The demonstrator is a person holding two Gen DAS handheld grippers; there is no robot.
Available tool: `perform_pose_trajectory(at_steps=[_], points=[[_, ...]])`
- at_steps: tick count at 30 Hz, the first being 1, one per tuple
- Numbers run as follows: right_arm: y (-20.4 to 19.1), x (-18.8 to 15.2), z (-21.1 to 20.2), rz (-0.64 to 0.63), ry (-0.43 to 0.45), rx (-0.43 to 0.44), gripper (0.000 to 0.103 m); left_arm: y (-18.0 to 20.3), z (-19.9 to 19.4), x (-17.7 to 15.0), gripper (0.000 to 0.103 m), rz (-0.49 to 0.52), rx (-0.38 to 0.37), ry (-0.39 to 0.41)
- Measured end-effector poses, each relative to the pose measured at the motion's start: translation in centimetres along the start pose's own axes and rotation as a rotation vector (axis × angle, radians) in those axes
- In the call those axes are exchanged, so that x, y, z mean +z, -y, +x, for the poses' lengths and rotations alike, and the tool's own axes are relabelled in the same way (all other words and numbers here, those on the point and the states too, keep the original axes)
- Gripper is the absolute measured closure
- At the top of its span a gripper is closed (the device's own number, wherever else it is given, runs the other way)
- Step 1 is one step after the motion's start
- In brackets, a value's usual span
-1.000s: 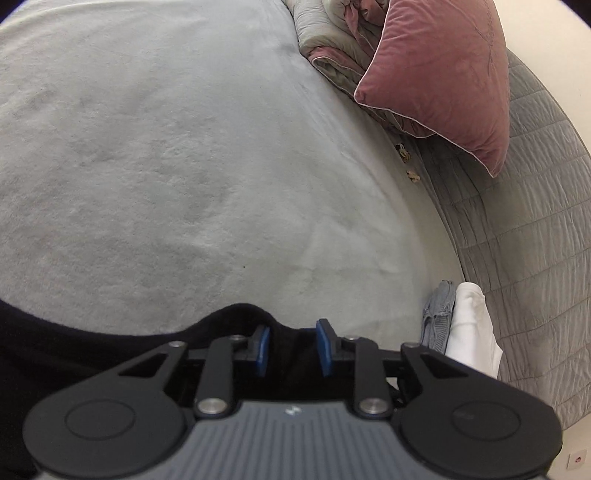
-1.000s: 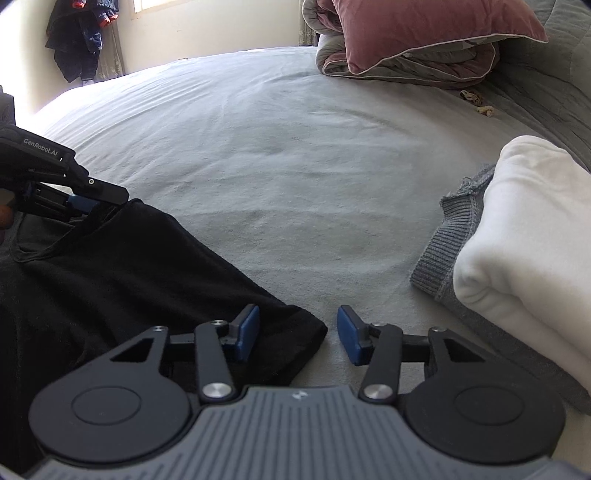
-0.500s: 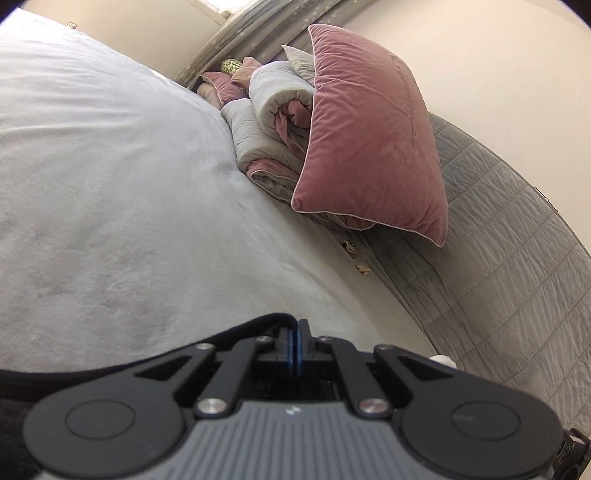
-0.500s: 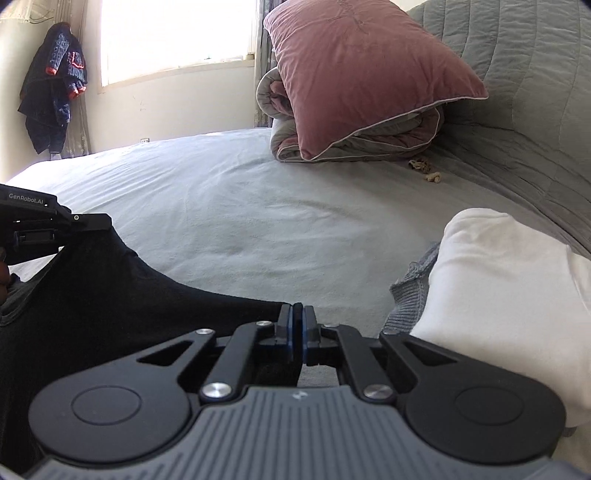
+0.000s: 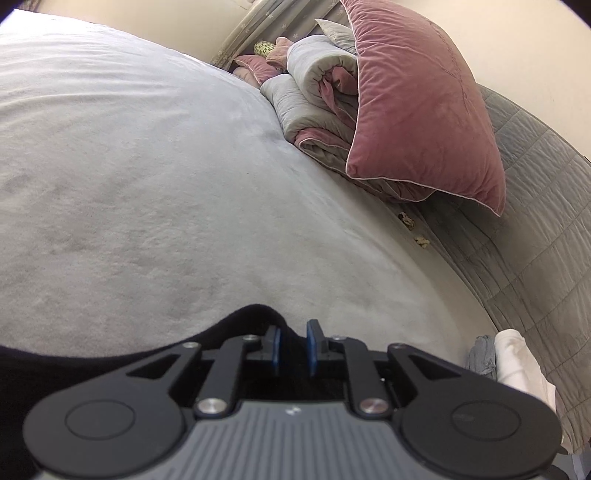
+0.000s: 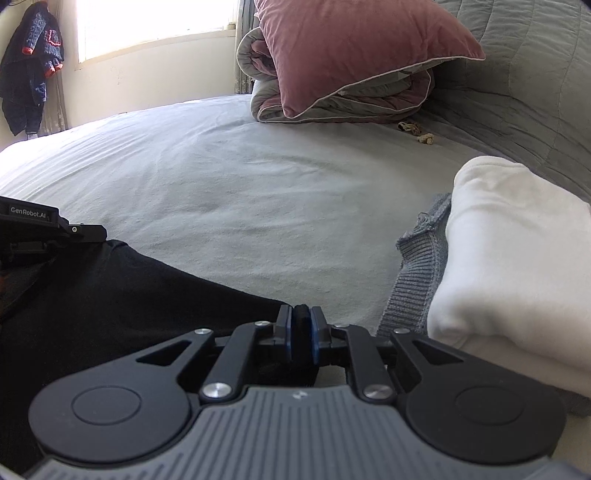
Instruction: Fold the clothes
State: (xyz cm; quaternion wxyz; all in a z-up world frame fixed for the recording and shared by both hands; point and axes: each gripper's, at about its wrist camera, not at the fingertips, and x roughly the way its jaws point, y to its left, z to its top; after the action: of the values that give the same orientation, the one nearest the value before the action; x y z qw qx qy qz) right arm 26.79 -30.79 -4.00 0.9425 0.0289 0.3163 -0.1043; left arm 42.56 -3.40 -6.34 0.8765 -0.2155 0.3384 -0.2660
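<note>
We see the grey bed (image 6: 229, 177) bearing the black garment (image 6: 110, 295) at its near edge; our right gripper (image 6: 300, 336) pinches its corner; our left gripper (image 5: 293, 349) stands slightly parted over its edge, gripping nothing.

Daylight pours from a window (image 6: 155, 18) far ahead and left of the right gripper (image 6: 301, 334); the pane is blown out to plain white glare. The bed (image 6: 258, 192) ahead of it is evenly lit with soft, faint shadows. The black garment (image 6: 110, 295) beside the gripper shows almost no detail. Both views bend strongly at the edges, with dark vignetted corners. The gripper bodies nearest the lens look slightly soft.
</note>
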Motion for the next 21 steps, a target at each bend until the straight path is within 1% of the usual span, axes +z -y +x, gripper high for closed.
perform_pose_trajectory(at_steps=[1,2,3,4,5,9,11,14,16,21], points=[[0.0,0.1,-0.1,0.007,0.003,0.008,0.087,-0.1,-0.8,0.1,0.06,0.003,0.011,0.011],[0.0,0.2,-0.2,0.014,0.006,0.017,0.084,-0.3,-1.6,0.1,0.049,0.006,0.022,0.021],[-0.1,0.3,-0.4,0.018,0.015,0.023,0.073,-0.4,-2.3,0.2,0.046,0.009,0.033,0.032],[-0.2,0.4,-0.5,0.022,0.024,0.029,0.063,-0.6,-3.1,0.3,0.045,0.013,0.044,0.042],[-0.4,0.5,-0.6,0.02,0.031,0.039,0.049,-0.7,-3.9,0.4,0.043,0.016,0.055,0.053],[-1.2,0.6,-1.2,0.013,0.061,0.079,0.048,-1.3,-7.0,0.6,0.036,0.028,0.099,0.095],[-1.5,0.7,-1.1,0.015,0.06,0.097,0.048,-1.7,-8.7,0.8,0.034,0.035,0.132,0.119],[-2.0,0.7,-1.1,0.01,0.062,0.111,0.048,-3.8,-11.7,1.8,0.034,0.056,0.321,0.188],[-2.3,0.6,-1.1,0.018,0.065,0.135,0.048,-5.3,-13.2,2.3,0.032,0.066,0.425,0.237],[-2.7,0.6,-0.8,0.06,0.067,0.226,0.048,-9.8,-13.9,3.2,0.031,0.045,0.523,0.197]])
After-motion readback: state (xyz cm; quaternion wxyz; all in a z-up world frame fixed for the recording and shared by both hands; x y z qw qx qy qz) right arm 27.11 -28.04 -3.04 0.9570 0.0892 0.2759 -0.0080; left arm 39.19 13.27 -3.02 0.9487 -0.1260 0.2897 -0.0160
